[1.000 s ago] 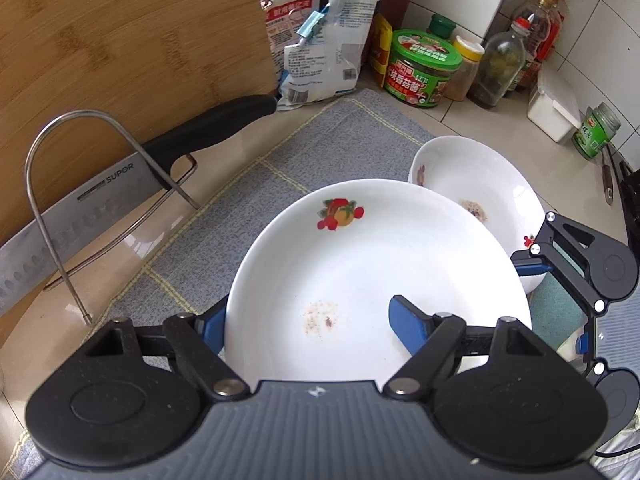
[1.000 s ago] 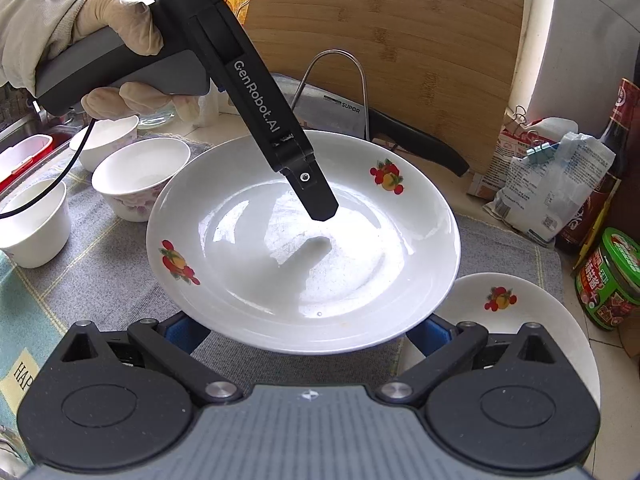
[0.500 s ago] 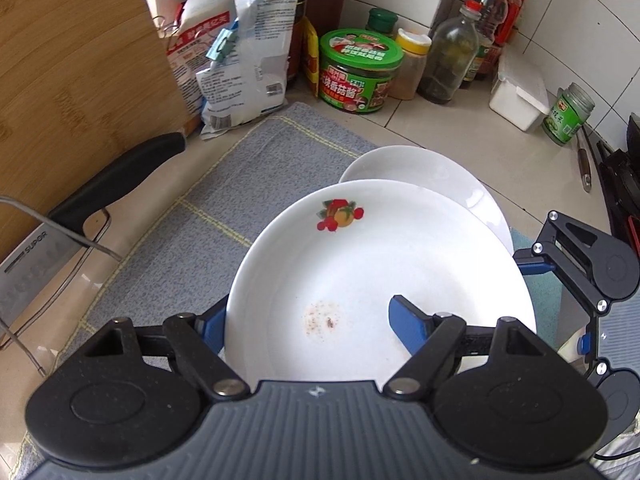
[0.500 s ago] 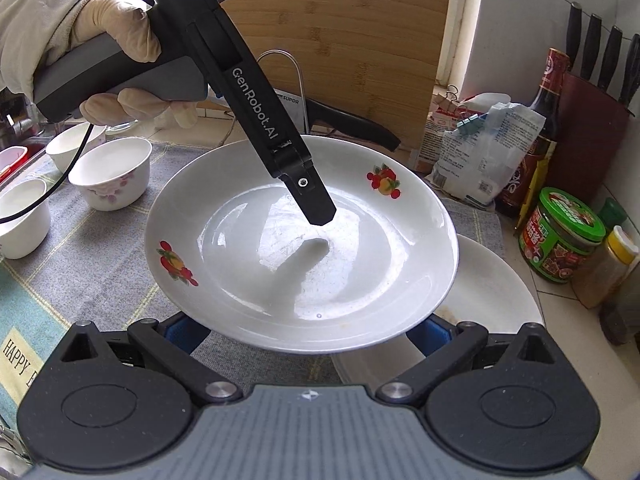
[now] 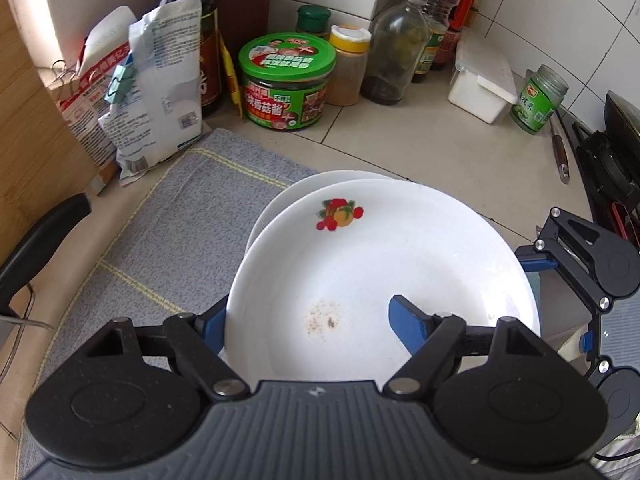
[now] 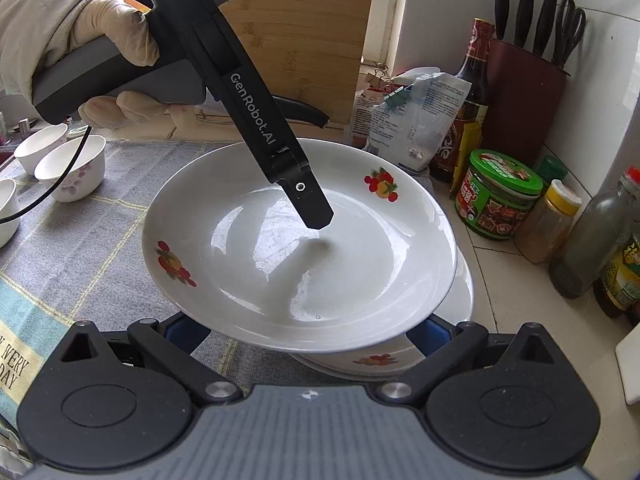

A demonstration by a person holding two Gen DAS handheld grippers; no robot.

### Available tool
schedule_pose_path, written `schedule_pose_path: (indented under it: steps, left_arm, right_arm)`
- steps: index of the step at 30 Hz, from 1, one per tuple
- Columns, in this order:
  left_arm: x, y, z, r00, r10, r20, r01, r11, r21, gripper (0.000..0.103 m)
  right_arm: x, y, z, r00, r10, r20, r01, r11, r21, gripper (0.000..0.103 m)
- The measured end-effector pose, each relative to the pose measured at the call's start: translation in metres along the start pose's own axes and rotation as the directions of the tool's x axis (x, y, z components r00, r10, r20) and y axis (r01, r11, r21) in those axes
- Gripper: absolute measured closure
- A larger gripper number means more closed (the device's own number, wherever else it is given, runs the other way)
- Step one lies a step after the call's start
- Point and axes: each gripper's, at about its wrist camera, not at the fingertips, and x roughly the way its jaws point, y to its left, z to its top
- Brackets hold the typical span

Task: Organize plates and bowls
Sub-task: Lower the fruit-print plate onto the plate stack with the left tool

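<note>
My left gripper pinches the plate — it's slid across, now above the second plate — ready to stack.

A grey cloth covers part of the tiled desk, and along the wall stand a clipped bag, a dark sauce bottle, a green-lidded jar, a yellow-capped spice jar, a white box and a knife block.
</note>
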Motion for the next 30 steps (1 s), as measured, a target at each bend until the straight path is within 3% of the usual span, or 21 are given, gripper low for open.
schedule_pose_path:
  steps: [15, 30]
  left_arm:
    - [0.036, -0.015, 0.021, 0.998, -0.056, -0.039, 0.057, 0.998, 0.030, 0.023]
    - [0.052, -0.017, 0.027, 0.996, -0.065, -0.067, 0.068, 0.997, 0.039, 0.023]
  right_arm:
    - [-0.002, -0.020, -0.018, 0.998, -0.056, -0.041, 0.058, 0.997, 0.055, 0.000]
    - [0.004, -0.024, -0.022, 0.995, -0.076, -0.064, 0.080, 0.994, 0.073, 0.000]
